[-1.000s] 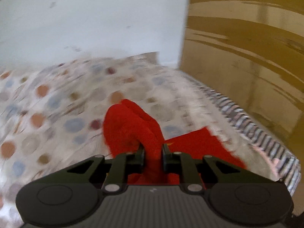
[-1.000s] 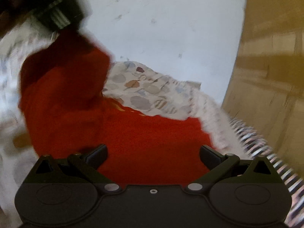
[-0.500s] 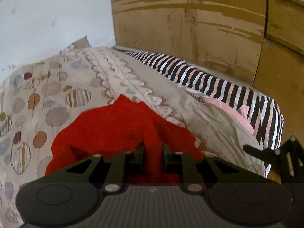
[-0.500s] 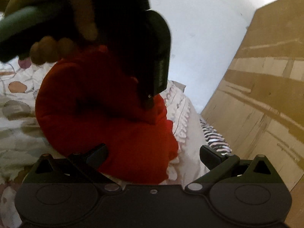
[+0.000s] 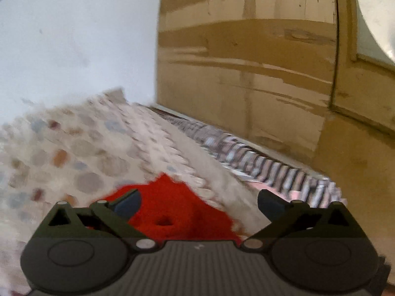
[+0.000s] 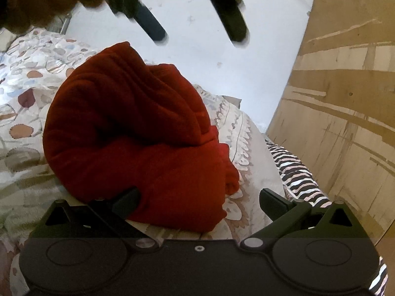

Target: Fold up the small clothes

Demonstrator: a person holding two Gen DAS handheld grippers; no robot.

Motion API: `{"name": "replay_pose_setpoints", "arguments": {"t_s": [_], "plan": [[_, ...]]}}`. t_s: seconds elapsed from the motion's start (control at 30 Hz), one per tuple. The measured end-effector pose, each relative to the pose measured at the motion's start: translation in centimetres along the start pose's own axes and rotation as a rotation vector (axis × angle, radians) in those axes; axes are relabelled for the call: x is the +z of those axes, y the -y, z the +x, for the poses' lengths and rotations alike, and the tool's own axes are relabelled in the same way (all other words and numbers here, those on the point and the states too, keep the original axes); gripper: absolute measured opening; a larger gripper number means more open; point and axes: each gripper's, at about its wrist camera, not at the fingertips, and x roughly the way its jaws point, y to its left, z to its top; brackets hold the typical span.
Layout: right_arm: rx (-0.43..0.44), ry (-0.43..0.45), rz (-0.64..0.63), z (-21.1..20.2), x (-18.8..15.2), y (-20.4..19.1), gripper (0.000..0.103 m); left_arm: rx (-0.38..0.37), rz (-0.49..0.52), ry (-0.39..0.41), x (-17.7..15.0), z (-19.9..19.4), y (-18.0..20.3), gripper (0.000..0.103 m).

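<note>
Bedspread [image 6: 29, 123] with a spotted print covers the bed and carries the task item. Left tool [image 5: 197, 203]: jaws opening, now wide, nothing pressed between the pads; in the left wrist view the red garment [image 5: 172, 212] lies just below and between them on the bedspread [image 5: 93, 162]. In the right wrist view the left tool [image 6: 197, 28] hangs above the red garment [image 6: 128, 133], apart from it, with the person's hand [image 6: 37, 0] at the upper left. The garment sits as a thick rounded bundle near the bed edge that faces the wooden panel [image 6: 345, 98], beside a striped cloth [image 6: 296, 172]. Right tool [image 6: 198, 203]: jaws wide, holding nothing, the near garment edge between them.

Hazards, as judged:
- Bulky fold may spring open once released; cause: thick fabric, no weight on top
- Bundle may slide towards the bed edge; cause: soft, uneven bedspread
- A pad may snag the cloth on withdrawal; cause: the fingers are close to the fabric
</note>
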Motion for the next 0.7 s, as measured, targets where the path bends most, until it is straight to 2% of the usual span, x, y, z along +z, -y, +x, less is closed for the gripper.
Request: {"name": "replay_pose_setpoints", "arguments": {"t_s": [0.13,0.27,0.4,0.5,0.6,0.7], "plan": [[0.024,-0.008,0.057,0.3,-0.2,0.8,0.102,0.124,0.013,-0.001,-1.4,-2.0,-1.1,0.103],[0.060,0.000,0.112,0.0,-0.1,2.0,0.103,0.196,-0.069,-0.068,-3.9,-1.8,-4.1,0.103],[0.071,0.055,0.200,-1.1,0.4,4.2,0.103,0.175,-0.209,-0.108,-6.6,-1.3,-7.4,0.102],[0.113,0.083,0.336,-1.2,1.2,7.7,0.103,0.128,-0.250,-0.094,-7.9,-1.5,-8.6,0.102],[0.206,0.082,0.473,0.0,2.6,11.3,0.103,0.102,-0.207,-0.079,-8.7,-1.4,-8.2,0.102],[0.366,0.040,0.612,2.4,3.9,13.8,0.103,0.089,-0.117,-0.063,-8.7,-0.8,-7.2,0.102]]}}
